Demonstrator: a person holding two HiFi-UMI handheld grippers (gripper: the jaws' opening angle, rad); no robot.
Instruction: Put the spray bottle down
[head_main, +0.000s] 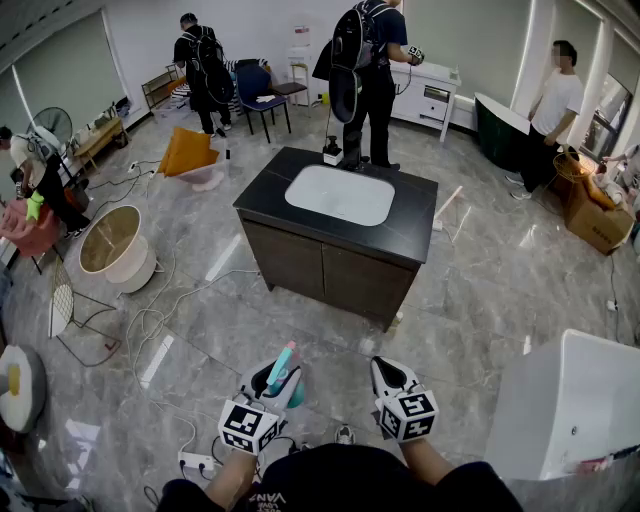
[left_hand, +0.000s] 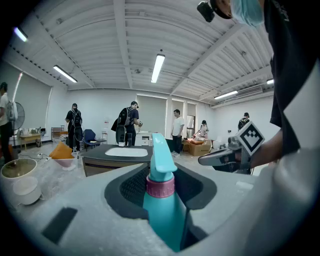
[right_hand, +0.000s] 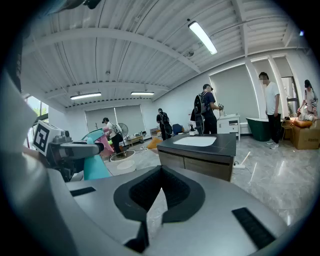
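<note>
Placement is not yet done: left gripper (head_main: 274, 384) clasps the teal plastic spray bottle (left_hand: 162, 202) with pink collar above the grey marble floor (head_main: 470, 290); right gripper (right_hand: 160, 171) is closed, empty.

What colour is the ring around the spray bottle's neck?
Pink ring on a teal spray bottle; clearest in the left gripper view.

Pale lettering on the dark shirt (head_main: 268, 497) at the lower edge of the head view. It reads roughly "VAN"; the rest is cut off. Other print too small or blurred to read.
</note>
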